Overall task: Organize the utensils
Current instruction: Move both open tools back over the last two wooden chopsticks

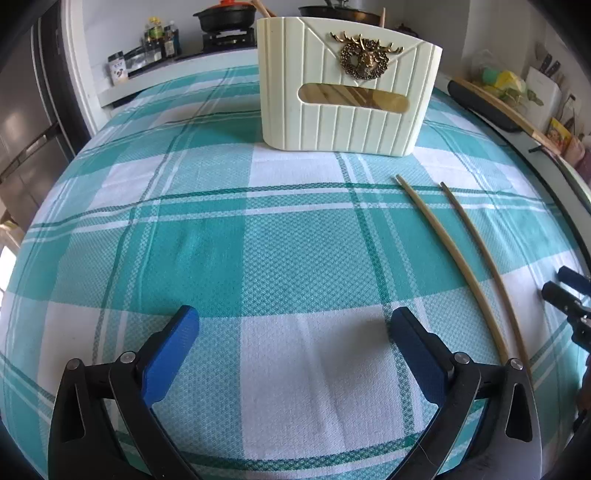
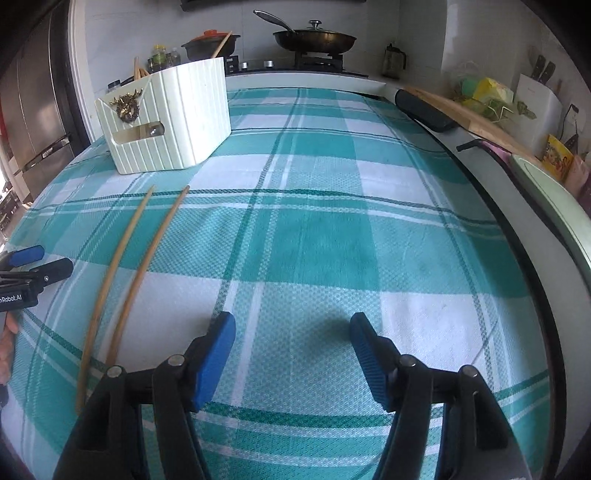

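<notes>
Blue-padded left tongs (image 1: 293, 325) and right tongs (image 2: 291, 330) angled down over cloth, both agape, empty, chopsticks (image 1: 461, 251) between.

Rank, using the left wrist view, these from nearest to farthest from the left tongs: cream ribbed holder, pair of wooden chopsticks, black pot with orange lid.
From the left tongs:
1. Pair of wooden chopsticks, right, lying on the cloth.
2. Cream ribbed holder, ahead, standing on the cloth.
3. Black pot with orange lid, far behind on the stove.

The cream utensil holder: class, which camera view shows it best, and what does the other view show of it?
The left wrist view: the cream utensil holder faces the camera squarely, so its deer emblem and window slot are plain. The right wrist view shows it smaller and at an angle, with its side wall and utensil handles sticking out of the top.
</notes>
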`<state>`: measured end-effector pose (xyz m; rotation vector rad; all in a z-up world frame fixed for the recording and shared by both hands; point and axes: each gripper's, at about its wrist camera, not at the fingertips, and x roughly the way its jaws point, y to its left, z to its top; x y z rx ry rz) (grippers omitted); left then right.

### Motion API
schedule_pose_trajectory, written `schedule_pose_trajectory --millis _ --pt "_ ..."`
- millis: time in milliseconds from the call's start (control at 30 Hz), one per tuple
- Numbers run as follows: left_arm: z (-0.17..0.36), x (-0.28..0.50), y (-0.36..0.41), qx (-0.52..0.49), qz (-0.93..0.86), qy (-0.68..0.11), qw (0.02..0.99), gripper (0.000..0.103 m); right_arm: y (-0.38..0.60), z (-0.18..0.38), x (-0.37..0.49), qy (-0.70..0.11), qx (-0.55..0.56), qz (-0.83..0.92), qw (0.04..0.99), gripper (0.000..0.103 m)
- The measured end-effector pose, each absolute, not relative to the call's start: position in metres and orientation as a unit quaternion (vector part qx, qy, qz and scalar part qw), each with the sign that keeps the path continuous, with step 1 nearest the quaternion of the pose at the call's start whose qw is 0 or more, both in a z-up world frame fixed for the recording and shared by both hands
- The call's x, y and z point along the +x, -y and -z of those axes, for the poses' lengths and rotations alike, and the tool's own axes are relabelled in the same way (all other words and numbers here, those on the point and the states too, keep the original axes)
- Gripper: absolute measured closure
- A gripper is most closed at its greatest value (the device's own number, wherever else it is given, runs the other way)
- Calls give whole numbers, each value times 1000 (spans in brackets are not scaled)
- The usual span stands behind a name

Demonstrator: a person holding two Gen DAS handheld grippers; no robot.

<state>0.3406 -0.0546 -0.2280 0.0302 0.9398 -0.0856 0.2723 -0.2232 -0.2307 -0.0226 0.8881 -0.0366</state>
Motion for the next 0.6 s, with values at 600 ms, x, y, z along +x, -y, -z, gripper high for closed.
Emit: schedule_pose_trajectory --millis 600 --pt "228 340 57 17 40 -453 890 0 224 232 273 -431 -12 19 902 34"
